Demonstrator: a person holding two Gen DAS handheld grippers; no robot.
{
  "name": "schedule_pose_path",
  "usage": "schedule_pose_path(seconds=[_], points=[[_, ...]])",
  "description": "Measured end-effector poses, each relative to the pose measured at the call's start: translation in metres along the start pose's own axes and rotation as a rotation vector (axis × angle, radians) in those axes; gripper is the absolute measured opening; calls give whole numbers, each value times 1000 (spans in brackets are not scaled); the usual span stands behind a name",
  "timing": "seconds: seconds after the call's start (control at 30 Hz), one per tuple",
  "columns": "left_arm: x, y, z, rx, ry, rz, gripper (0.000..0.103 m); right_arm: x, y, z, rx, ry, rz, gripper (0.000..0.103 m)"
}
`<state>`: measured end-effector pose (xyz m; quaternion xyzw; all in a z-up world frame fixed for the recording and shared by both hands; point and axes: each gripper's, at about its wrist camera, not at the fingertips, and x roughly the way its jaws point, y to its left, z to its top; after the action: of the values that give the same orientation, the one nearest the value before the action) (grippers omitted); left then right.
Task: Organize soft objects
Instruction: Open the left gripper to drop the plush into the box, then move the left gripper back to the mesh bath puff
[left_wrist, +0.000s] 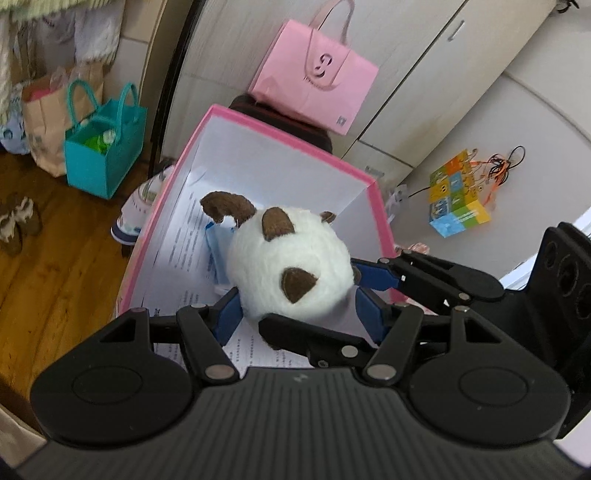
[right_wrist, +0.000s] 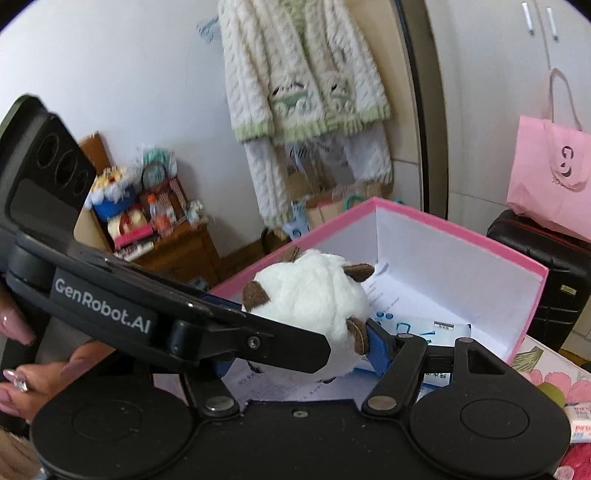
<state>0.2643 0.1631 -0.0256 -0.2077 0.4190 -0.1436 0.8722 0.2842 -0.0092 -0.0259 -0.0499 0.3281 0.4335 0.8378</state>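
Left wrist view: the left gripper has its blue fingers clamped on the white plush toy — it hangs over the pink box, papers beneath. Right wrist view: the right gripper squeezes the same toy between its fingers, the left gripper's body crossing in front.

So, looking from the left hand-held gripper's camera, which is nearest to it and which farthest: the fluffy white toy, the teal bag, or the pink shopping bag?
1. White plush toy: between the left hand-held gripper fingers, over the pink box.
2. Teal bag: on the floor, left.
3. Pink shopping bag: behind the box, by the cupboard.
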Motion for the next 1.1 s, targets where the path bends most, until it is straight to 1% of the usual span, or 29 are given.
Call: schedule_pose_path(seconds=[0.1,0.23,0.33,0.47,0.77,1.1], points=[[8,4,0,-5,17,8,64,7,1,1,-21,36,-15,73],[12,4,-1,1,7,33,66,15,0,4,-42,68,-48,75],[11,4,-4,22,-7,43,67,15,-3,2,-40,78,-64,74],[3,-1,-9,49,-25,49,68,7,2,-3,-64,79,-87,74],[-37,-13,-25,136,-89,91,68,-18,20,-10,-97,86,-143,74],[-88,-39,-49,260,-142,86,72,-63,45,-20,-125,48,-186,74]])
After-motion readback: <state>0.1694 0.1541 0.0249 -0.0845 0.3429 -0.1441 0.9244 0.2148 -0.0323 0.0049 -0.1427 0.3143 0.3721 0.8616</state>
